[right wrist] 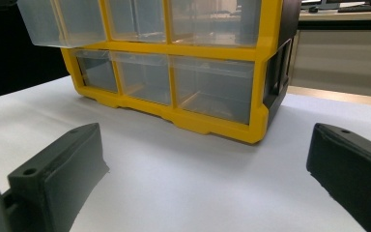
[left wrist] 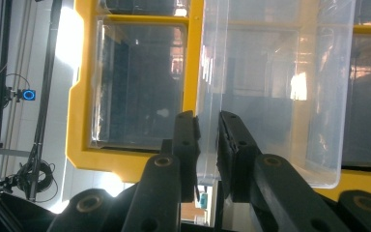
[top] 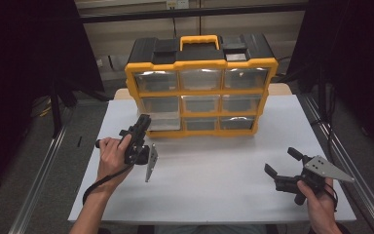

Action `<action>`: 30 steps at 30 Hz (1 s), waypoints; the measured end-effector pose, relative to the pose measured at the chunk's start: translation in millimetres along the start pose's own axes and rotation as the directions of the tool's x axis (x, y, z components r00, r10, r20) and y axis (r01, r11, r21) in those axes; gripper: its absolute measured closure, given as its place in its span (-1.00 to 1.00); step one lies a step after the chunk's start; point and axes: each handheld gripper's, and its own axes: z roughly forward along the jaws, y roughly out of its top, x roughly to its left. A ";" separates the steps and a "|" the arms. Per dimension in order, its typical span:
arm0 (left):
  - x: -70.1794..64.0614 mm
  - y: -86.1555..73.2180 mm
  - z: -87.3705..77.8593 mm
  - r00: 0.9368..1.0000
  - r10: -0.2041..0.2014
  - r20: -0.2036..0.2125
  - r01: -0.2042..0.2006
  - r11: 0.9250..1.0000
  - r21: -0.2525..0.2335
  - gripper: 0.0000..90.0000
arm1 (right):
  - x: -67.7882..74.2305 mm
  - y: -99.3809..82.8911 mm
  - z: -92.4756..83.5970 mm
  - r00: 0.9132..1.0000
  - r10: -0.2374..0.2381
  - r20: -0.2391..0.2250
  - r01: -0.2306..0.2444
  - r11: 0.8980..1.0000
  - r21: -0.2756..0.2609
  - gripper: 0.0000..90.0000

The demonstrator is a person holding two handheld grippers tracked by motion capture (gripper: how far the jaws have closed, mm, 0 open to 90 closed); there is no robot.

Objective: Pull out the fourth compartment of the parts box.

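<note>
A yellow and black drawer cabinet is stood upright at the far middle of a white table, with its long axis running across the table from left to right and its clear drawer fronts turned towards the person. A yellow carrying handle is seen on its black top.

The clear drawer at the left end of the bottom row is pulled partly out of the cabinet, so that its long axis points out from the cabinet front towards the near edge of the table. In the right gripper view this drawer is seen jutting forward beyond the yellow frame, while the neighbouring drawers lie flush.

The left gripper is held by the left hand just in front of the cabinet's lower left corner. In the left gripper view its jaws are seen clamped on the thin front wall of the drawer, one pad on each side of the clear plastic.

The right gripper is held by the right hand near the right front corner of the table, well apart from the cabinet. Its jaws are held wide apart, with nothing between them, and are pointed left and slightly away, towards the cabinet.
</note>
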 end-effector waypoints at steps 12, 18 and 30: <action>2.5 1.4 -6.0 1.000 0.010 -0.003 -0.010 1.000 0.005 0.76 | -0.4 0.0 -0.3 1.000 0.000 -0.001 0.000 1.000 0.002 -1.00; 2.8 2.4 -8.1 1.000 0.006 0.001 -0.006 1.000 -0.003 0.76 | 0.0 0.0 0.1 1.000 -0.001 0.000 0.001 1.000 0.000 -1.00; 3.4 4.9 -14.3 1.000 -0.002 0.007 0.002 1.000 0.002 0.76 | -0.1 0.3 -0.5 1.000 -0.002 0.001 0.002 1.000 -0.002 -1.00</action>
